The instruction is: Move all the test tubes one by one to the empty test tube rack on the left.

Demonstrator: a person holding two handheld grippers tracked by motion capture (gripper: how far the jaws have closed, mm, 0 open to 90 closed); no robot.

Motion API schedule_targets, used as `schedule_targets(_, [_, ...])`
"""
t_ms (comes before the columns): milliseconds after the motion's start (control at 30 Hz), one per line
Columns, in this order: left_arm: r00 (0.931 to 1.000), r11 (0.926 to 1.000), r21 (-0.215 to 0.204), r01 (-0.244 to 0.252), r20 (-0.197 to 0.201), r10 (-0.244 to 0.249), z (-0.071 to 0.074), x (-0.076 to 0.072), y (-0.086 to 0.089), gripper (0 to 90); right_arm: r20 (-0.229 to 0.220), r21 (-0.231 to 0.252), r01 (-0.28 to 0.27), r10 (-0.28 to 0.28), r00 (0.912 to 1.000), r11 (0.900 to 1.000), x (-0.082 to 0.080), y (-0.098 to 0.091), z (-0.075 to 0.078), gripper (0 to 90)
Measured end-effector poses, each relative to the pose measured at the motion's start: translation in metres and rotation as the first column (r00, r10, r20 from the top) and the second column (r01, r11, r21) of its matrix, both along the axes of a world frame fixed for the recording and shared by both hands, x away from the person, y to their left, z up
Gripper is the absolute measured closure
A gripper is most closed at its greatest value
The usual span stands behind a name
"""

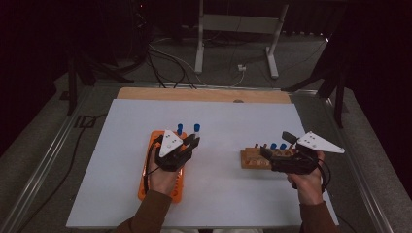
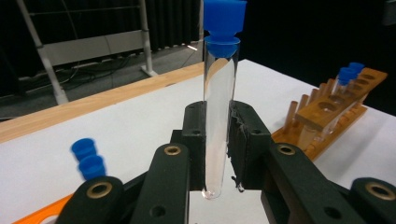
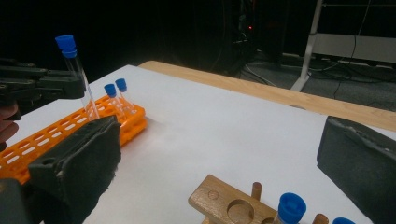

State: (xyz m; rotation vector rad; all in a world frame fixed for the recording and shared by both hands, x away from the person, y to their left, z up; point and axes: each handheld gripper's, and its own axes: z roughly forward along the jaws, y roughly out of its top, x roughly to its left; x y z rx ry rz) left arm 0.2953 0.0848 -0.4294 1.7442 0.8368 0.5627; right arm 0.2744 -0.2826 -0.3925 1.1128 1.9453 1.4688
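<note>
My left gripper [image 1: 193,141] is shut on a clear test tube [image 2: 218,116] with a blue cap, held upright above the orange rack [image 1: 145,180]. From the right gripper view the same tube [image 3: 77,74] stands over that rack [image 3: 46,140]. Two more blue-capped tubes [image 3: 116,93] stand at the orange rack's far end. My right gripper [image 1: 276,144] is open over the wooden rack [image 1: 251,158], its pads [image 3: 88,154] wide apart with nothing between them. Two capped tubes [image 2: 349,74] stand in the wooden rack [image 2: 336,112].
A white sheet [image 1: 218,121] covers the table, with a wooden strip [image 1: 204,94] along its far edge. Beyond it are a metal stand [image 1: 238,29] and cables on the dark floor. Bare sheet lies between the two racks.
</note>
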Motion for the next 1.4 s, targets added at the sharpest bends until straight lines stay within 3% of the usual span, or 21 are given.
schedule_targets(600, [0.9969, 0.9971, 0.023, -0.072, -0.029, 0.073, -0.011, 0.007, 0.028, 78.4, 0.006, -0.001, 0.003, -0.003, 1.0, 1.0, 0.0, -0.001, -0.001, 0.0])
schedule_targets(867, [0.9947, 0.995, 0.032, -0.094, -0.037, 0.095, -0.018, 0.013, 0.032, 78.4, 0.002, -0.002, 0.003, -0.003, 1.0, 1.0, 0.0, 0.0, -0.001, 0.0])
schedule_targets(1400, [0.9889, 0.9896, 0.095, -0.108, -0.093, 0.116, -0.033, 0.032, 0.029, 78.4, 0.007, -0.003, 0.002, -0.002, 1.0, 1.0, -0.001, -0.001, -0.001, 0.0])
